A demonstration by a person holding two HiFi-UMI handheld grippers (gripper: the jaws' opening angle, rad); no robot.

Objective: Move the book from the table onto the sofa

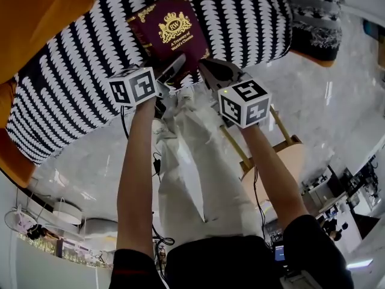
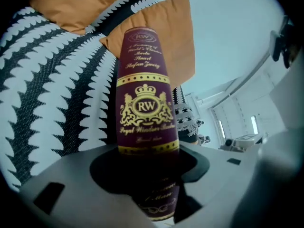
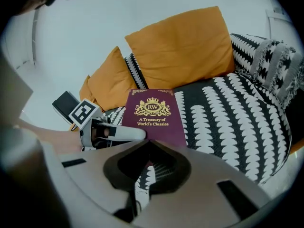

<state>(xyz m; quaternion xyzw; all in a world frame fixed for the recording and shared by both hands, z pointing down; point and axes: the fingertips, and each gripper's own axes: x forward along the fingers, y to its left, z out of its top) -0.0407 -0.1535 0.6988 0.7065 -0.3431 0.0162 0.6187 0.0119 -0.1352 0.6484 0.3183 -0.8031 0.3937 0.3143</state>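
Note:
The maroon book (image 1: 171, 30) with a gold crest lies cover-up on the black-and-white patterned sofa (image 1: 78, 77). My left gripper (image 1: 173, 66) is shut on the book's near left corner. In the left gripper view the book (image 2: 145, 103) runs straight out from between the jaws of my left gripper (image 2: 148, 161). In the right gripper view one white finger (image 3: 124, 134) of the left gripper rests on the cover of the book (image 3: 153, 115). My right gripper (image 1: 208, 71) is shut. The tips of my right gripper (image 3: 149, 141) meet at the book's near edge; whether they pinch it I cannot tell.
Orange cushions (image 3: 183, 46) (image 1: 36, 14) lean along the sofa back. A grey patterned cushion (image 1: 314, 18) lies at the sofa's right end. A round wooden table (image 1: 274, 161) stands behind my right arm. The person's light trousers (image 1: 198, 161) show over the marble floor (image 1: 78, 161).

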